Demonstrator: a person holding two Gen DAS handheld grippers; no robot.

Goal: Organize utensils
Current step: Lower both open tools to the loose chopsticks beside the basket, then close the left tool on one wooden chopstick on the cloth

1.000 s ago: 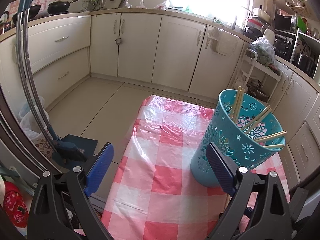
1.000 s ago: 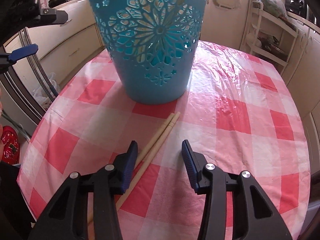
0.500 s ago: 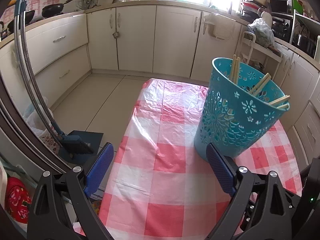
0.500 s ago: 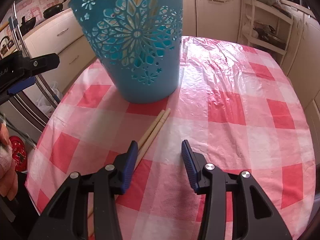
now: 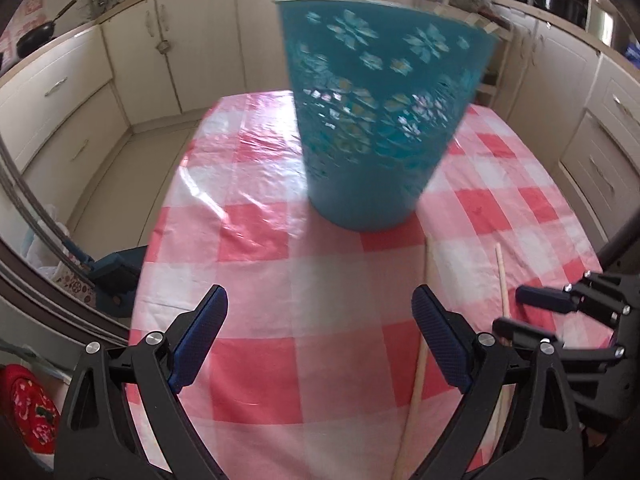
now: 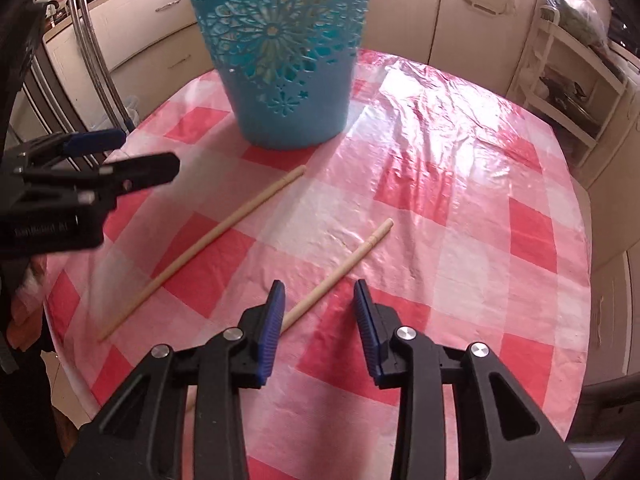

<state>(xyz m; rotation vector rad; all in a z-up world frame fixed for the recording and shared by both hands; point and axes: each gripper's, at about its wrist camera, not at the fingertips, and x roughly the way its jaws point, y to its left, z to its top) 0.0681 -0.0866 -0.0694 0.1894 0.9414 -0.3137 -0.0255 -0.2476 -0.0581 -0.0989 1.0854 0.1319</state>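
Observation:
A teal cut-out basket [image 5: 380, 120] [image 6: 288, 60] stands upright on the red-checked tablecloth [image 6: 460, 160]; its inside is hidden. Two wooden chopsticks lie apart in front of it. One chopstick [image 6: 344, 268] [image 5: 502, 280] runs between the fingers of my right gripper [image 6: 320, 304] [image 5: 536, 312], whose jaws are closing, and the pads are not seen pressing it. The other chopstick [image 6: 208, 248] [image 5: 420, 340] lies further left, passing under the right finger of my left gripper [image 5: 320, 320] [image 6: 136, 154]. The left gripper is wide open, with nothing between its fingers.
Cream kitchen cabinets [image 5: 200, 40] ring the table. A white shelf rack [image 6: 568, 80] stands at the right. The table's left edge drops to the floor, where a blue dustpan [image 5: 116, 276] rests. Bare cloth stretches to the right of the chopsticks.
The two chopsticks, side by side before, now lie apart. The right gripper's jaws have narrowed around one. The left gripper has dropped and swung in over the table beside the basket.

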